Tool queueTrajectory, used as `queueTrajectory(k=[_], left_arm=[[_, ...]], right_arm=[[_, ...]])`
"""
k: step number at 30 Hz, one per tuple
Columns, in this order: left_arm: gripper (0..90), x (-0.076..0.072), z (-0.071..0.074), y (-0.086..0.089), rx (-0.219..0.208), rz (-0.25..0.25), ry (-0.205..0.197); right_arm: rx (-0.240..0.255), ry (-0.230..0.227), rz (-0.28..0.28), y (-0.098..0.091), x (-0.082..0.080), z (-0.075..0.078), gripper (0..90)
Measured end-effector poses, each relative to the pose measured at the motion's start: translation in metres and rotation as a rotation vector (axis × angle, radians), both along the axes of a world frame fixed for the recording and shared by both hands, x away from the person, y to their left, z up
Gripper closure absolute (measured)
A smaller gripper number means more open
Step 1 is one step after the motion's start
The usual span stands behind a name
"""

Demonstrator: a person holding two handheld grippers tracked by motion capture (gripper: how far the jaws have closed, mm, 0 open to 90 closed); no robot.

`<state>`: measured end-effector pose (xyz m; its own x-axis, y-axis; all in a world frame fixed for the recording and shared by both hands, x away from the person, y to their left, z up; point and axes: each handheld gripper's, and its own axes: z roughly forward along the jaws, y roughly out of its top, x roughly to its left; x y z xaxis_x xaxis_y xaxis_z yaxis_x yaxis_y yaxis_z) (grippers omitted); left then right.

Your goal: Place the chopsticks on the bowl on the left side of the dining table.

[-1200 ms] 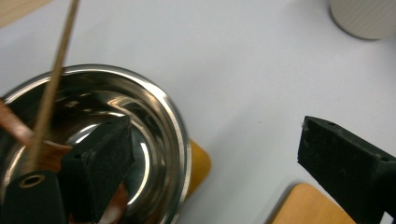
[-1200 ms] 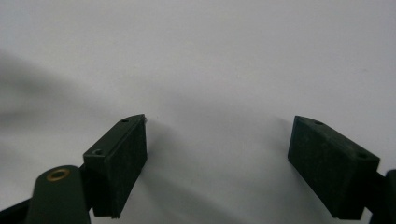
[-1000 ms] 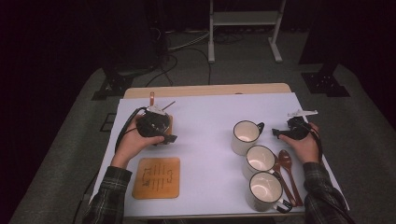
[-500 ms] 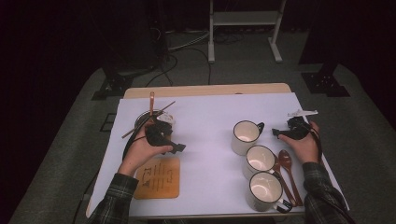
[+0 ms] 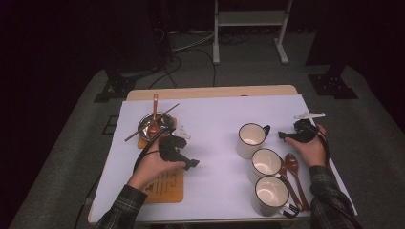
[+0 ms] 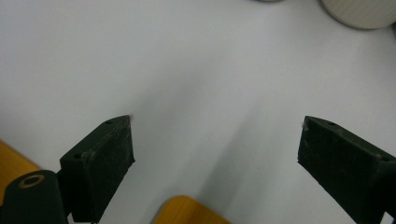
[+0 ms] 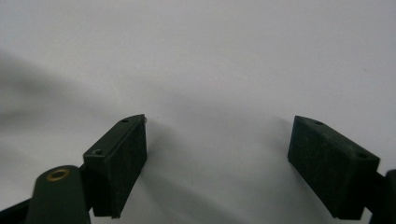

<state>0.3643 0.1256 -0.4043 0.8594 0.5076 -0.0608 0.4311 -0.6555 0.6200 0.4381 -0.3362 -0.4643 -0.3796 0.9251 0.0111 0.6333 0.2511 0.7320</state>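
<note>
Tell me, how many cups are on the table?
3. The far cup sits nearest the right gripper, the middle cup is beside the brown spoons, and the near cup is by the table's front edge.

Left gripper (image 5: 190,163): black, blocky, black cable looping off its back. Right gripper (image 5: 282,136): black, pale three-cornered plate on top. Jaws are matte black wedges, brass-ringed screw hole beside each left one. Sleeves (image 5: 329,191) dark plaid.

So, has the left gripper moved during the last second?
Yes. The left gripper was over the metal bowl at the far left; it has come toward the person and slightly right, and is now beside the wooden coaster, jaws open.
</note>
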Motion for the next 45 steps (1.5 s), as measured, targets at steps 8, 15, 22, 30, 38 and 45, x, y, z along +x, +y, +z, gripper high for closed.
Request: queueTrajectory(k=[8, 15, 22, 30, 38, 45], left_arm=[[9.7, -0.011, -0.016, -0.018, 0.023, -0.037, -0.001], [9.7, -0.018, -0.031, -0.031, 0.058, -0.064, 0.008], [9.7, -0.022, -0.037, -0.038, 0.075, -0.07, -0.003], [7.7, -0.027, -0.042, -0.044, 0.103, -0.08, -0.026], [3.8, -0.029, -0.046, -0.044, 0.095, -0.077, -0.038], [2.7, -0.03, -0.046, -0.046, 0.099, -0.071, -0.04]], right_arm=[[0.0, 0.0, 0.001, 0.0, 0.0, 0.0, 18.0], [0.001, -0.001, 0.001, 0.0, 0.0, 0.0, 18.0], [0.001, 0.001, -0.001, 0.0, 0.0, 0.0, 18.0], [-0.01, 0.011, -0.002, 0.001, 0.001, 0.002, 18.4], [-0.027, 0.037, -0.006, 0.006, 0.001, 0.007, 26.1], [-0.031, 0.033, -0.003, 0.01, -0.002, 0.015, 28.6]])
